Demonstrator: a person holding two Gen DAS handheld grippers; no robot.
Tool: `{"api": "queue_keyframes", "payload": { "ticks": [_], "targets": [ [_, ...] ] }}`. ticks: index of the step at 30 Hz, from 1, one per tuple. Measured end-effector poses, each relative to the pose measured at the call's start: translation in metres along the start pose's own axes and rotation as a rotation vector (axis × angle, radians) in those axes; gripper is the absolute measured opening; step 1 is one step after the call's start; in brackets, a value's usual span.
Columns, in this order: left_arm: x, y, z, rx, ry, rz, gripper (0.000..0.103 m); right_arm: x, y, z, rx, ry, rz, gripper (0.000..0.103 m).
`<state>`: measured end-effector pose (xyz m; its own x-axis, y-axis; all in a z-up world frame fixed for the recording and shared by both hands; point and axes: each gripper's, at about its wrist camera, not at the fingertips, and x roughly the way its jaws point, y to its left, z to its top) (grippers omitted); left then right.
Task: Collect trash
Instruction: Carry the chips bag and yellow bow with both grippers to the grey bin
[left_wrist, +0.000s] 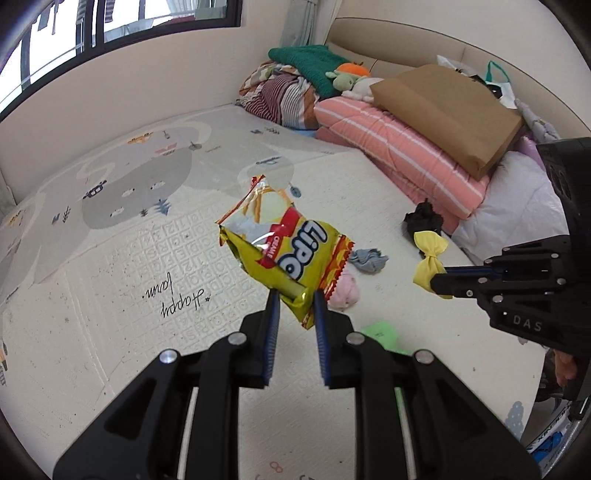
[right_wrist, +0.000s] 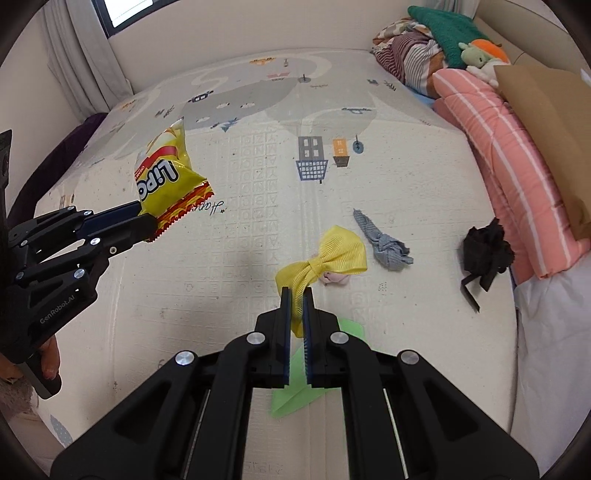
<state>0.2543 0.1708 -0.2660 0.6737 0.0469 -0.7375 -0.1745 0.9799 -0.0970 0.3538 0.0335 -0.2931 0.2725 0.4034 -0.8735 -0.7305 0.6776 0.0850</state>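
My left tool (left_wrist: 295, 295) clamps the snack bag (left_wrist: 284, 251); my right tool (right_wrist: 296, 295) pinches the yellow bow (right_wrist: 332, 258), which half hides a pink lump (right_wrist: 334, 277) at 12 o'clock.

the play mat (right_wrist: 184, 295) lies bare at left; scraps (right_wrist: 391, 243) clutter the middle, folded bedding (right_wrist: 498, 155) and a brown bag (left_wrist: 447, 110) wall the right.

Two wrist fisheyes angled down over the shared play mat (left_wrist: 110, 266), mutually visible.
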Motion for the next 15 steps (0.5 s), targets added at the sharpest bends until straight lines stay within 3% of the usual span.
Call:
{"api": "queue_keyframes", "payload": {
  "ticks": [7, 15],
  "targets": [
    [-0.076, -0.038, 0.016, 0.055, -0.062, -0.05, 0.019, -0.09, 0.003, -0.014, 0.031, -0.073, -0.046, 0.005],
    [-0.156, -0.07, 0.009, 0.073, -0.095, -0.103, 0.019, -0.188, 0.02, -0.053, 0.062, -0.139, -0.095, 0.005]
  ]
}}
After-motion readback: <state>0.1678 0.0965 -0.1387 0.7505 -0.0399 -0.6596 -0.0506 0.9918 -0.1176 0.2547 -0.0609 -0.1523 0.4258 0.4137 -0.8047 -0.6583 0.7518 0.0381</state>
